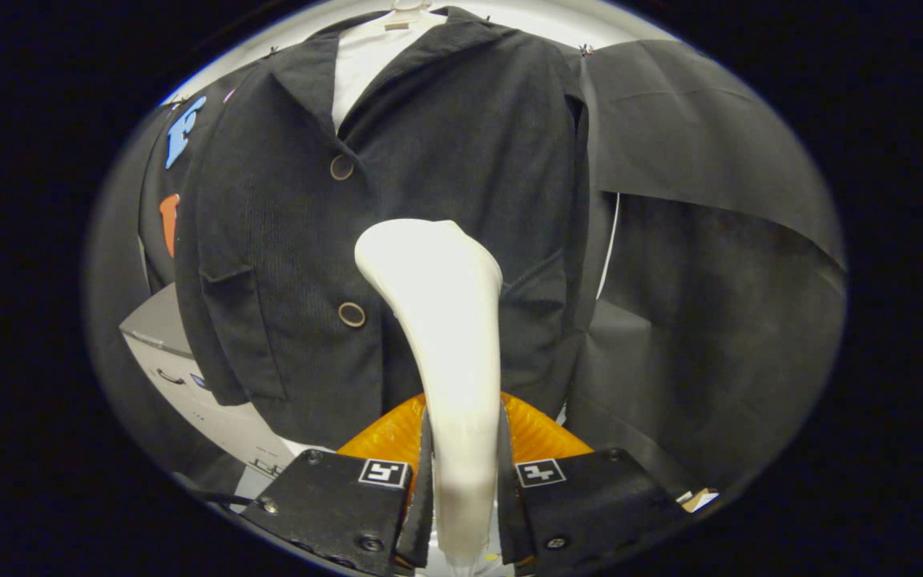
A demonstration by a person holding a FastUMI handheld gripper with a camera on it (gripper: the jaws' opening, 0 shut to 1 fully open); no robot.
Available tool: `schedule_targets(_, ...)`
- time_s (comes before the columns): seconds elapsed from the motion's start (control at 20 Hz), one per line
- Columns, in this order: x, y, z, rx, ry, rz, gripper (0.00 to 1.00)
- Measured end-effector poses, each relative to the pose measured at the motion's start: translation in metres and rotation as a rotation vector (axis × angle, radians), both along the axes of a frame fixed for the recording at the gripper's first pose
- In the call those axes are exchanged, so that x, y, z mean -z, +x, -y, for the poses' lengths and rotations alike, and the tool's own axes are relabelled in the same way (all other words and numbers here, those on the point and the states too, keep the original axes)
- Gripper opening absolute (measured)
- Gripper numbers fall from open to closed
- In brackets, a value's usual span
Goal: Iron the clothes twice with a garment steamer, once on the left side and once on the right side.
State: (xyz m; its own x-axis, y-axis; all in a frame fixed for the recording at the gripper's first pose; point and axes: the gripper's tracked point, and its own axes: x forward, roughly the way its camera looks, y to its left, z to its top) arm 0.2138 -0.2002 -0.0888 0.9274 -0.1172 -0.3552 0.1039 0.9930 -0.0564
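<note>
A dark corduroy jacket (397, 200) with round buttons hangs on a hanger over a white shirt (369, 56), straight ahead of me. My gripper (463, 473) is shut on the handle of a white garment steamer (445, 320), both fingers pressing its sides. The steamer rises from between the fingers and its broad head sits in front of the jacket's lower right half, just right of the lower button (352, 314). Whether the head touches the cloth I cannot tell.
An orange ribbed thing (542, 433) lies just beyond the fingers, under the jacket's hem. A white cabinet (189, 385) stands at the lower left of the jacket. Black cloth (710, 240) hangs to the jacket's right.
</note>
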Motion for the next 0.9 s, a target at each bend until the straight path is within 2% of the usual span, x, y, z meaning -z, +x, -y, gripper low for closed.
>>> schedule_targets(0.9,0.106,-0.020,0.006,-0.014,0.031,-0.200,0.36)
